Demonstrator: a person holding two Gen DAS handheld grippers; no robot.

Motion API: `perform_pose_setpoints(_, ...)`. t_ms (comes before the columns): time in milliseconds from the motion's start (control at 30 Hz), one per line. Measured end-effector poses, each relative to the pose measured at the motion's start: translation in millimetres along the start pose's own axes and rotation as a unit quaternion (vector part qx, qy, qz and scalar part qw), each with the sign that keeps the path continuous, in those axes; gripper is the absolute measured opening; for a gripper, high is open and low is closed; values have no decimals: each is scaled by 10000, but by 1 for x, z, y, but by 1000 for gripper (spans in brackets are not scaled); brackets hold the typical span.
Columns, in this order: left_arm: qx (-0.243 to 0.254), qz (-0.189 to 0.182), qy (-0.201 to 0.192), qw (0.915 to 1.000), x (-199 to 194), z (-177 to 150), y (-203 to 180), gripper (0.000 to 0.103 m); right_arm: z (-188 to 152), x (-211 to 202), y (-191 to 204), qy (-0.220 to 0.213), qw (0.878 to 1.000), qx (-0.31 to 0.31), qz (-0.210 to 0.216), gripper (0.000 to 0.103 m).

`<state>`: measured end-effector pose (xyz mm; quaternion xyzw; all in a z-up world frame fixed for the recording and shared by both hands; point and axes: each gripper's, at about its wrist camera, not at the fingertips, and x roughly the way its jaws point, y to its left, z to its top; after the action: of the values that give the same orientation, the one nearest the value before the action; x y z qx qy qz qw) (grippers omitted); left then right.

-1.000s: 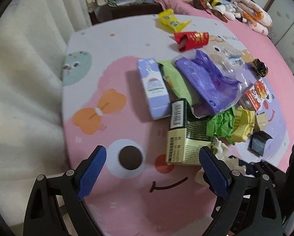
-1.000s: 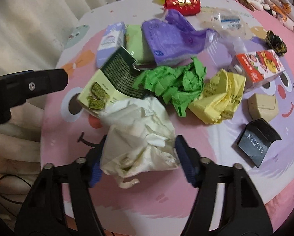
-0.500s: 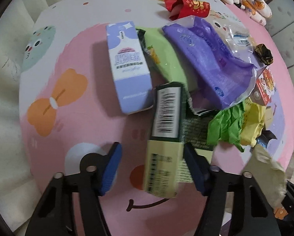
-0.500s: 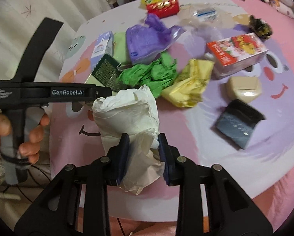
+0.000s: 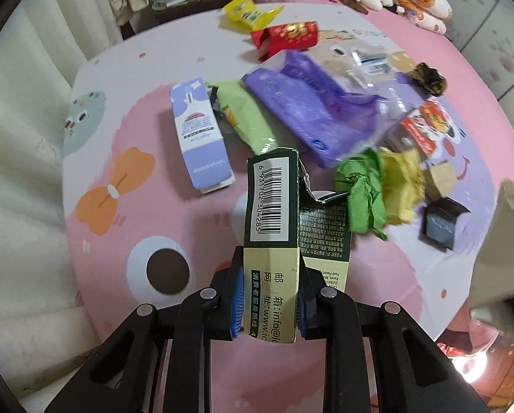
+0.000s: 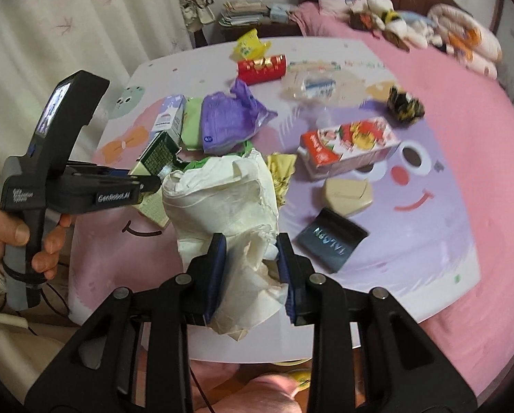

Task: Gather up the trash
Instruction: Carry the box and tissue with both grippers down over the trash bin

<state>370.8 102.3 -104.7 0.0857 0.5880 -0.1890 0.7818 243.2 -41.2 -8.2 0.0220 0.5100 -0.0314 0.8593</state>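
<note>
While the left gripper is closing on a dark green and cream cardboard box, the right gripper pinches crumpled white paper, which looks loosely caught and could slip free.

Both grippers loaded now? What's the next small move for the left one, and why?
Probably yes. The left gripper is closing its fingers on the green-and-cream carton; the right gripper grips the white crumpled paper. Next I'd lift the carton clear of the table, since no bin is in view yet.
</note>
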Motion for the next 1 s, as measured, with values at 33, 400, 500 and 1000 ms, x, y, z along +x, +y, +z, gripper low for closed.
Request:
perform_pose_setpoints(33,16,39,-50,10000,-5,-3,-5,23,0,-5,-1,-22,10000,-81,-5,26)
perform_pose_setpoints(400,-214,740,-673,9948,-77,-73,-56,23,-23,-49,-21,-420,9938,-989,273,26)
perform_pose_setpoints(500,-622,963,-624,9914,-80,-93,-66,23,-40,-59,-33,-470,9901,-1262,404,26)
perform_pose_setpoints(1000,-1380,1221,-189,9827,-68,-242,-171,23,-168,-39,-119,636,9844,-919,1359,26)
